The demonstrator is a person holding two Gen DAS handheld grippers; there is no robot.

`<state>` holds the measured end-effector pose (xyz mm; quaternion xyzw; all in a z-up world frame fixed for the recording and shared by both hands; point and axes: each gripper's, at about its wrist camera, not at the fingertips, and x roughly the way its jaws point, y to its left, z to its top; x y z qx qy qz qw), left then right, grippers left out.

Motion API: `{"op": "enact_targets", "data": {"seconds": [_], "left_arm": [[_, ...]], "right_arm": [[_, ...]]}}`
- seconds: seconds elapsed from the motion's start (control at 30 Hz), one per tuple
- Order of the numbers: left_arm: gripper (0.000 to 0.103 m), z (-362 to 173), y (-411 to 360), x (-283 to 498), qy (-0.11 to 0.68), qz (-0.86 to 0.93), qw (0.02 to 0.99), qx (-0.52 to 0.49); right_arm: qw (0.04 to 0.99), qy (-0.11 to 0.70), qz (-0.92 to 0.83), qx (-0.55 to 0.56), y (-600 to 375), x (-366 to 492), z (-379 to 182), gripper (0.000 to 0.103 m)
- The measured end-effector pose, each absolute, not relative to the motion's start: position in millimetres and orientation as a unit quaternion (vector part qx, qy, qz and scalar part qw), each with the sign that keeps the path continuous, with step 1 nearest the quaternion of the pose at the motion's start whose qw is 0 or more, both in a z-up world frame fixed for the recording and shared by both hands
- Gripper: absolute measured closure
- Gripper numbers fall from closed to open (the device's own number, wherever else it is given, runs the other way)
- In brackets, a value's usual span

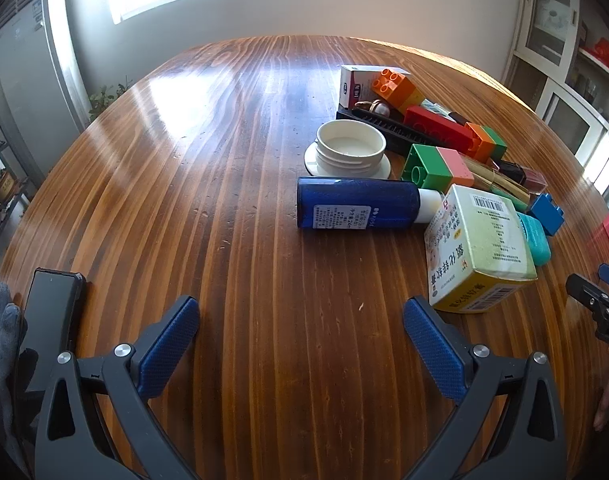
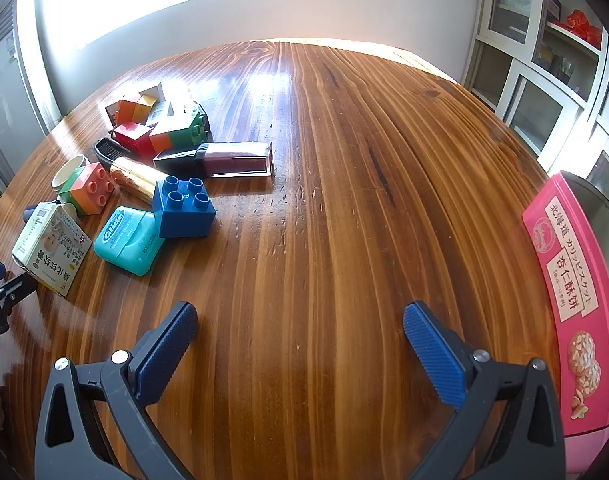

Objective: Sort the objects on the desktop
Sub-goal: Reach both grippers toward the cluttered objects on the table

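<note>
The wooden surface [image 2: 344, 200] carries a cluster of things toward its far side, with bare wood nearer the cameras. Both tools tilt down at it from above. The left hand-held gripper [image 1: 300, 344] has its jaws spread wide with nothing between them; the right hand-held gripper [image 2: 300, 344] is the same, over bare wood.

At the right edge lies one pink biscuit box [image 2: 572, 312] printed with Japanese and Chinese characters and a picture of biscuits. One pale green medicine box [image 1: 480, 248] with a barcode and Chinese writing sits just beside the left tool's right finger. One blue bottle [image 1: 358, 208] lies on its side, its label too small to read. One white jar [image 1: 350, 146] stands behind it. One teal floss case [image 2: 130, 240] reads "Glide", touching one blue building block [image 2: 184, 208].
</note>
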<state>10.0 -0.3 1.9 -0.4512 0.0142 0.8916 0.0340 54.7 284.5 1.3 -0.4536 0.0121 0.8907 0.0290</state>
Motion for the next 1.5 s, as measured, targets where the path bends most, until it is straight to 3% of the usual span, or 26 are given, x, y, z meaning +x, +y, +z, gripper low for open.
{"op": "enact_targets", "data": {"seconds": [0.67, 0.97, 1.23, 1.3, 1.37, 1.4, 1.5], "left_arm": [[0.0, 2.6, 0.8, 20.9, 0.01, 0.892, 0.025, -0.451], [0.0, 18.1, 21.1, 41.7, 0.008, 0.907, 0.092, -0.41], [0.0, 23.3, 58.5, 15.0, 0.025, 0.902, 0.106, -0.417], [0.006, 18.1, 63.1, 8.6, 0.021, 0.896, 0.114, -0.428], [0.021, 11.5, 67.5, 3.5, 0.019, 0.89, 0.122, -0.439], [0.021, 8.9, 68.9, 1.7, 0.024, 0.891, 0.119, -0.437], [0.037, 9.1, 70.3, -0.7, 0.03, 0.895, 0.123, -0.428]], "right_arm": [[0.034, 0.014, 0.891, -0.453, 283.9, 57.0, 1.3, 0.0], [0.034, 0.014, 0.89, -0.454, 284.1, 57.0, 1.4, 0.0], [0.033, 0.014, 0.891, -0.453, 284.4, 57.4, 1.6, 0.0], [0.033, 0.014, 0.891, -0.453, 284.4, 57.4, 1.6, 0.0], [0.033, 0.014, 0.891, -0.453, 284.4, 57.4, 1.6, 0.0], [0.033, 0.014, 0.891, -0.453, 284.4, 57.4, 1.6, 0.0], [0.032, 0.014, 0.891, -0.453, 284.3, 57.6, 1.7, 0.0]]}}
